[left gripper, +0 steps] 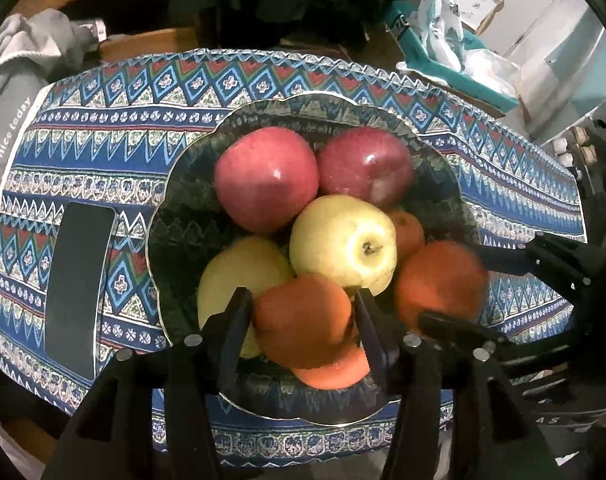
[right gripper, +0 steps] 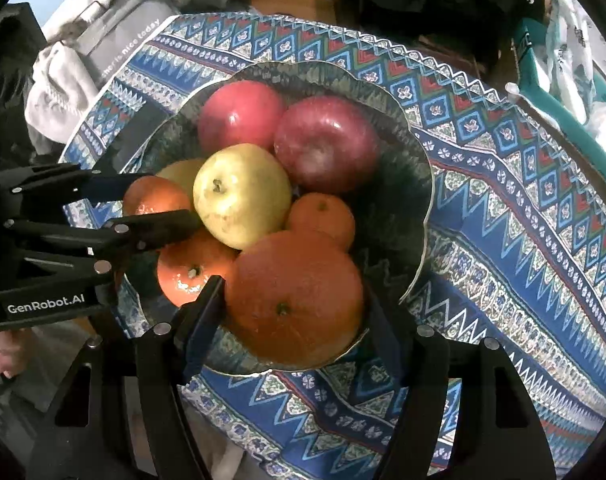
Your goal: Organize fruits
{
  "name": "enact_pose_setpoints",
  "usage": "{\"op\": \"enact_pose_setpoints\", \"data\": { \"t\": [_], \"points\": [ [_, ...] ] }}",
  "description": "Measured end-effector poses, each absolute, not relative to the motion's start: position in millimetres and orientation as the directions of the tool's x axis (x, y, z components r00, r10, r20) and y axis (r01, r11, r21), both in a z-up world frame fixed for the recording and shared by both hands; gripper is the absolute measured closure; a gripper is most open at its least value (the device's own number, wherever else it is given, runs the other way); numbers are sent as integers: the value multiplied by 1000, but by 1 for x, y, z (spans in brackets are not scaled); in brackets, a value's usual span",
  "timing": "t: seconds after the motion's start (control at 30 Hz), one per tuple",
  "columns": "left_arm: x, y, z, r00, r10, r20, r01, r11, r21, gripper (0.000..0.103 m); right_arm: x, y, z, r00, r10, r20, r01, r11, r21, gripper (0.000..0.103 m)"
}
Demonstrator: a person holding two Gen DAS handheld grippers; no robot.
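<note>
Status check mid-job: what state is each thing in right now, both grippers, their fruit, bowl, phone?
left gripper: open, pads just off the small orange between them.
right gripper: shut on the large orange.
small orange: resting in the bowl.
large orange: gripped, over the bowl's near edge.
bowl: upright, nearly full.
phone: flat on the cloth, screen dark.

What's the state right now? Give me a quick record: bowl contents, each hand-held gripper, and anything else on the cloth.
bowl: dark scalloped bowl on the patterned cloth
contents: two red apples, two yellow apples, four oranges
left hand-held gripper: around a small orange; whether it is pressing is unclear
right hand-held gripper: closed on the large orange, at the near rim
also on cloth: black phone, beside the bowl
</note>
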State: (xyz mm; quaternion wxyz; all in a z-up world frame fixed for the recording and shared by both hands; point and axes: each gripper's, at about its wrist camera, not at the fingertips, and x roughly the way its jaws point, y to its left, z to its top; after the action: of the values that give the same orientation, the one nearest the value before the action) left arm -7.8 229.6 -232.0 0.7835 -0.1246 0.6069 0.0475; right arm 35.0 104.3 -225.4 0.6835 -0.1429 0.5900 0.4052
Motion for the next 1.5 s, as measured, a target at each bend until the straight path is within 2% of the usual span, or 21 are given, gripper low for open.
{"op": "enact_pose_setpoints", "data": {
  "t": [0.1,0.33,0.6,0.73,0.83,1.03,1.1,1.2,1.5],
  "points": [
    [-9,227,-233,249,-70,-966,-220,967,-127,37,36,102,-218,-17,402,-916,-719,631,290,34],
    [-12,224,-226,245,-49,-968,-227,968,-107,36,38,88,-203,13,419,-908,-698,654,292,34],
    [-14,215,-188,316,-22,-948,-215,972,-94,27,42,65,-164,112,456,-883,-678,685,267,34],
    [-15,209,-168,352,-23,-936,-201,974,-100,27,43,49,-137,189,468,-863,-659,713,242,27],
    [-18,201,-150,390,-37,-920,-198,973,-123,22,43,33,-117,238,488,-840,-640,729,243,23],
    [-24,183,-107,480,-26,-877,-181,975,-128,21,41,3,-84,325,495,-806,-616,757,217,22],
    [-27,177,-93,515,0,-857,-175,979,-105,15,40,-7,-74,348,504,-790,-611,762,217,22],
    [-30,166,-72,560,37,-828,-166,984,-68,13,38,-17,-56,391,518,-761,-607,766,209,19],
    [-40,141,-24,661,112,-742,-165,986,2,7,20,-43,-12,504,543,-671,-616,771,162,19]
  ]
}}
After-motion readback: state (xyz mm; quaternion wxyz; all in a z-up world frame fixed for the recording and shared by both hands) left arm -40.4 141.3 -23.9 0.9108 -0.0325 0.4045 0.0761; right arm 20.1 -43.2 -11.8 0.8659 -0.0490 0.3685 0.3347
